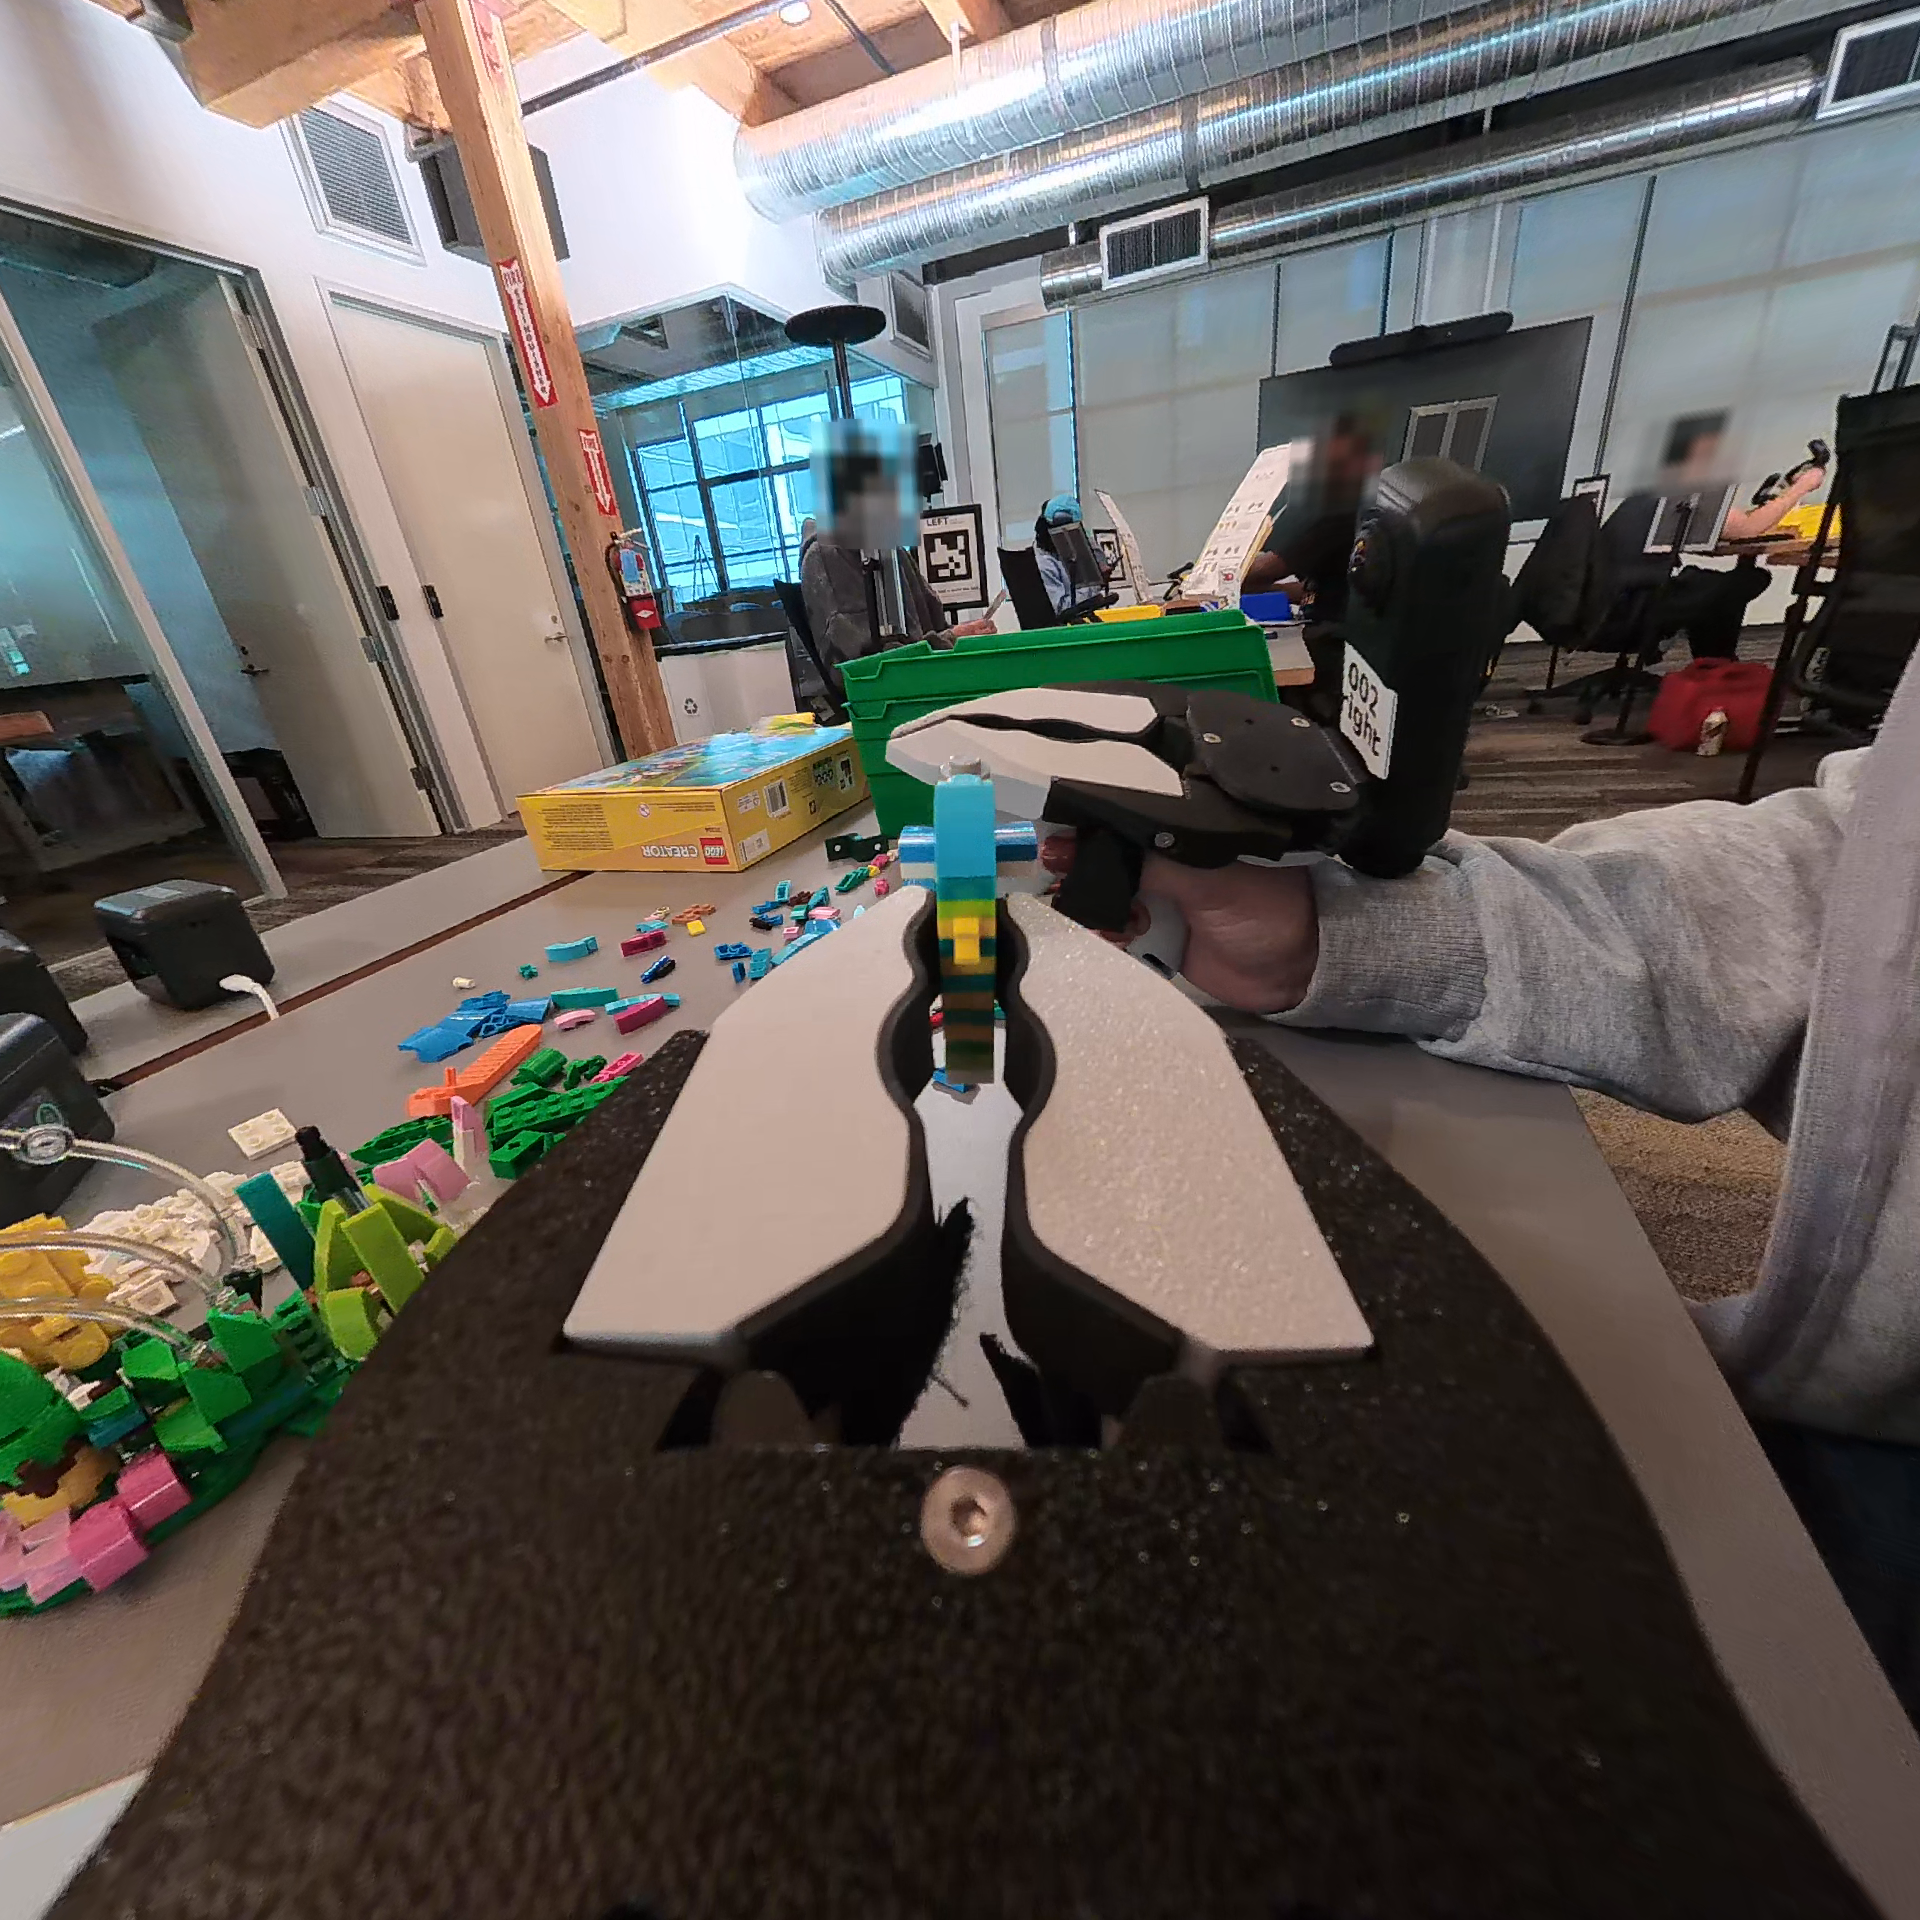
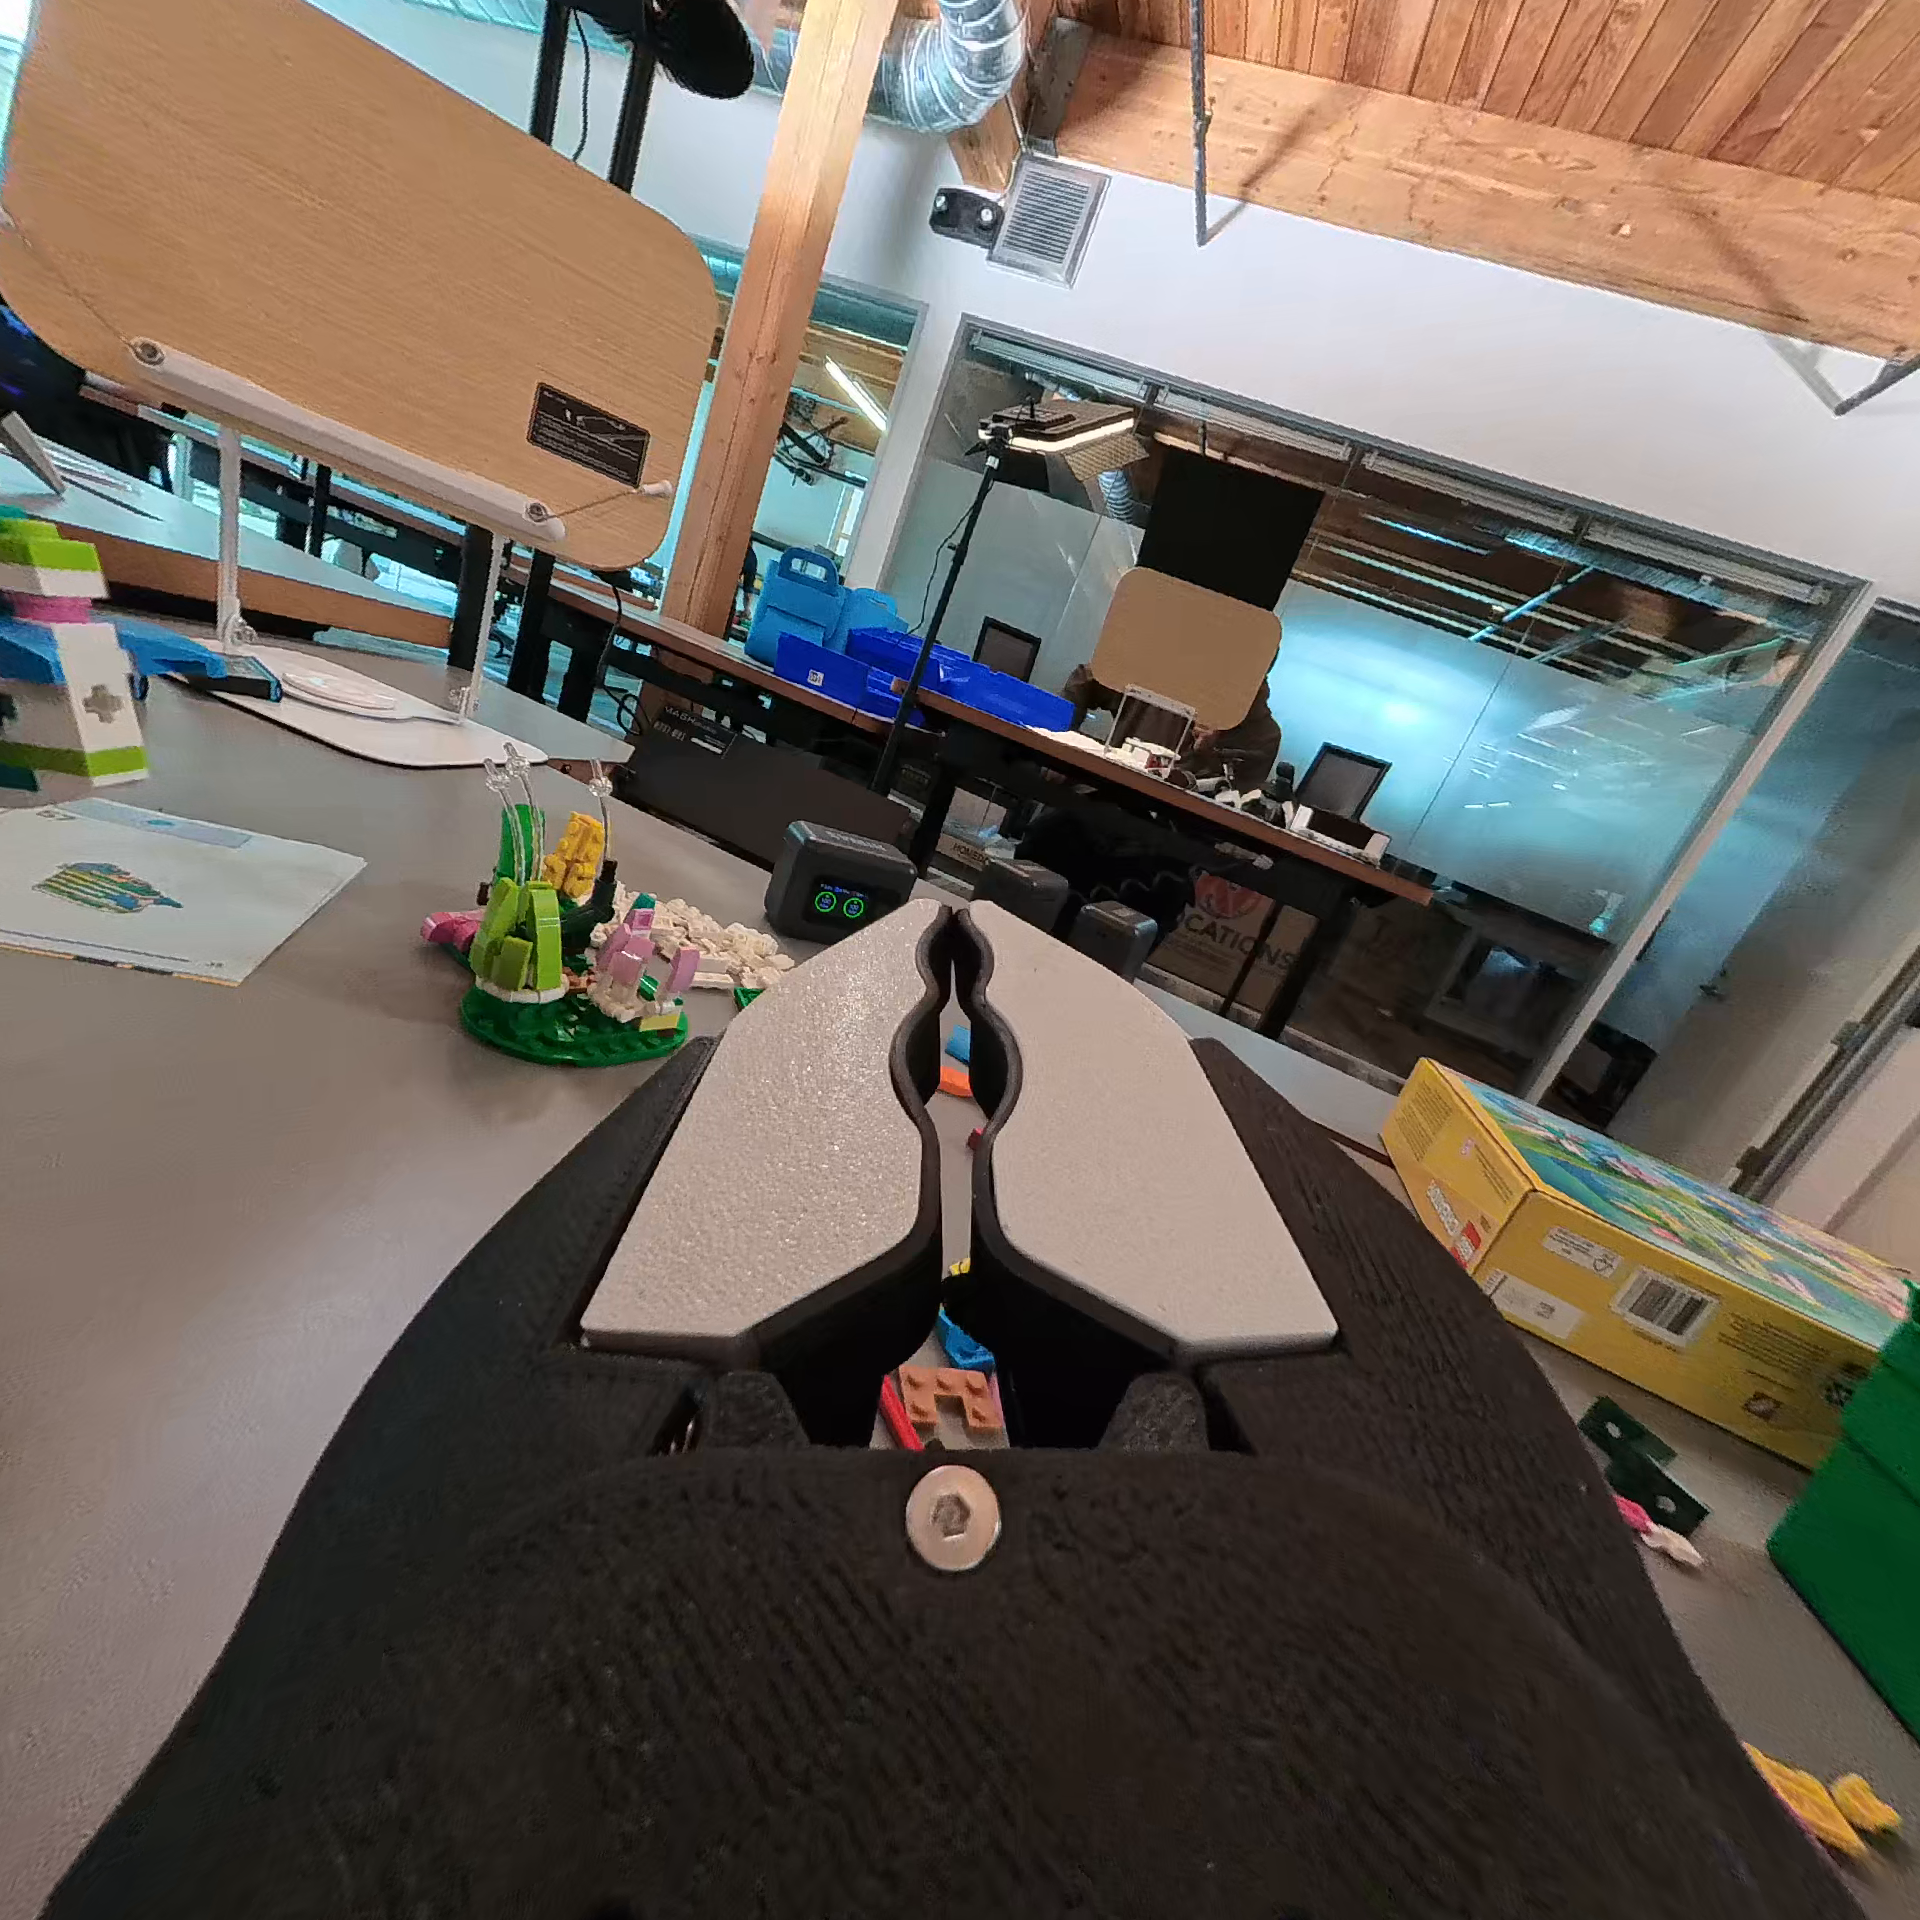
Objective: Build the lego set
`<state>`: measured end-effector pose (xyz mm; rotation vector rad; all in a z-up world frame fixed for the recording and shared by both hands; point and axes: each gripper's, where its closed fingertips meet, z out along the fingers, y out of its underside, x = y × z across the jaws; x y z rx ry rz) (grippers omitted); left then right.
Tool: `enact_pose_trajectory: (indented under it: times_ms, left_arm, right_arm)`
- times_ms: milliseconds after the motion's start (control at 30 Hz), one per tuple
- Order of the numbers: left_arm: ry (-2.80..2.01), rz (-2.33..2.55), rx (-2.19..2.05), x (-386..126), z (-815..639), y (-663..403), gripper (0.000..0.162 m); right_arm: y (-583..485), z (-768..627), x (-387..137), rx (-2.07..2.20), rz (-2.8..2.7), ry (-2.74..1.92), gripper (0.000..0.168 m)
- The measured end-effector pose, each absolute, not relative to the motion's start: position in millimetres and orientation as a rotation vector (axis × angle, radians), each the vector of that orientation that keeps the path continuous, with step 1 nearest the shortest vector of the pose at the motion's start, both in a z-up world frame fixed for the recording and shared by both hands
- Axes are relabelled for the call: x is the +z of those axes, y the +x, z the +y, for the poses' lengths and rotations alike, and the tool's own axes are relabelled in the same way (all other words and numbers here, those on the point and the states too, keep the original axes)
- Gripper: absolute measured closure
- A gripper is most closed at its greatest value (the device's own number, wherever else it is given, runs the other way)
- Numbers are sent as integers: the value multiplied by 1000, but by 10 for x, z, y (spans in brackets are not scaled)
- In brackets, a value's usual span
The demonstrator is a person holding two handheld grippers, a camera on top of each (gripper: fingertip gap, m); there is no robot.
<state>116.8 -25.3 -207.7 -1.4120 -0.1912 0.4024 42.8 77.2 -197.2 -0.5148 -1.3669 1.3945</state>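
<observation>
Both views were bright and evenly lit; daylight entered through far windows (image 1: 727,488). Shadows on the grey table (image 2: 260,1195) were soft. Glass partitions (image 2: 1455,727) showed glare. Wide-angle distortion bowed edges. Lower-left bricks (image 1: 104,1455) and nearest gripper body were slightly blurred.

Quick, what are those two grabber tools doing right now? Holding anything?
Left tool: closed on a small striped lego stack.
Right tool: closed, tips together; nothing visibly held. It is right above the stack's top.

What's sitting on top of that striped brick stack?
A small grey stud piece tops the brick stack; the right gripper covers what is above it.
</observation>
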Motion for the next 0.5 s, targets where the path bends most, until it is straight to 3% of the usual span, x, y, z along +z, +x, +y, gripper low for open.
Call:
enact_pose_trajectory:
  times_ms: [500]
  left_arm:
    - [-1400,-205,383,-2068,-272,1156,154]
  right_arm:
    - [426,738,-2004,1382,-1391,-495,168]
